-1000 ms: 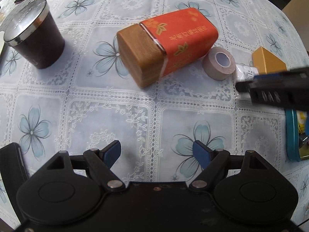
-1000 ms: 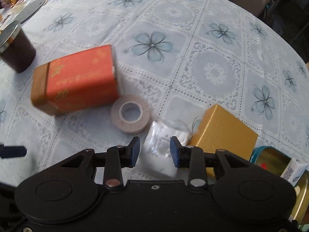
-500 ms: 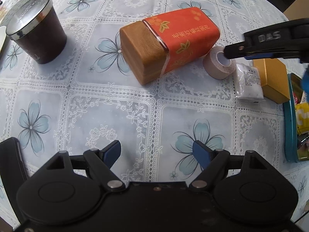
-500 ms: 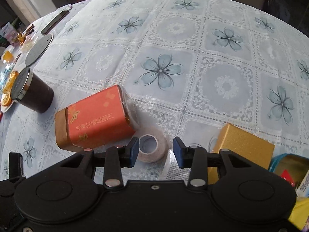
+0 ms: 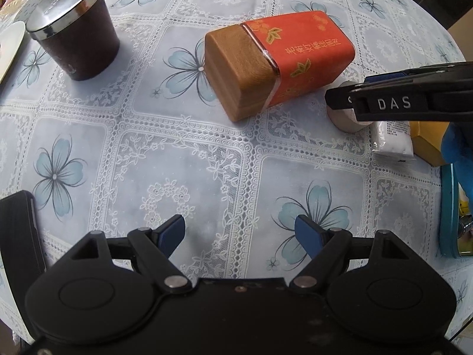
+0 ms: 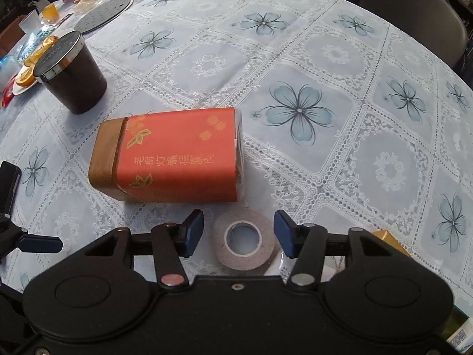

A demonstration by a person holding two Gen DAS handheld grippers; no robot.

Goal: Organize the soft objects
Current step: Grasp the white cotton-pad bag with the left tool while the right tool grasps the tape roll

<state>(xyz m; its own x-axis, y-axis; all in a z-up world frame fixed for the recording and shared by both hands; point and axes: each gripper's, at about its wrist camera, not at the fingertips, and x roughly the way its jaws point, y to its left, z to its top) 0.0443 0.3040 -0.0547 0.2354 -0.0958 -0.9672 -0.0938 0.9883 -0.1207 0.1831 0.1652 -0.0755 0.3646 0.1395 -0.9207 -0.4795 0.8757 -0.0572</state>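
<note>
With the right gripper (image 6: 239, 233) hanging low over the counter (image 6: 310, 68), its blue fingers (image 6: 193, 232) sit apart on either side of the tape roll (image 6: 244, 244), not yet touching it as far as I can tell. The roll lies flat, core hole up, just beside the near long face of the orange tin (image 6: 174, 155), w/ a white soft packet (image 5: 391, 139) and a gold box (image 6: 387, 241) close on the other side.

Handling, my read:
- Roll looks like pale fabric or foam tape on a card core, so prob. light, w/ a slightly squashy outer wrap and a stiffer middle. Low fragility.
- Best hold: across the outer wall at mid-height, fingers square to it. Matte surface should give decent friction; a gentle close ought to be enough, too hard could ovalise it.
- It's round, so an off-centre pinch may make it squirt out or roll toward the tin.
- Packet is limp and crinkly, prob. v. light; plastic skin may be slippery. Take it across the middle of the short width, not by a corner.

Left gripper (image 5: 239, 233) is parked well back from the items, fingers wide apart, nothing between them but tablecloth. From the left wrist view the right tool's black arm hides most of the roll, so contact can't be confirmed there either. A dark lidded cup (image 5: 74, 26) stands well apart, out of the way.
</note>
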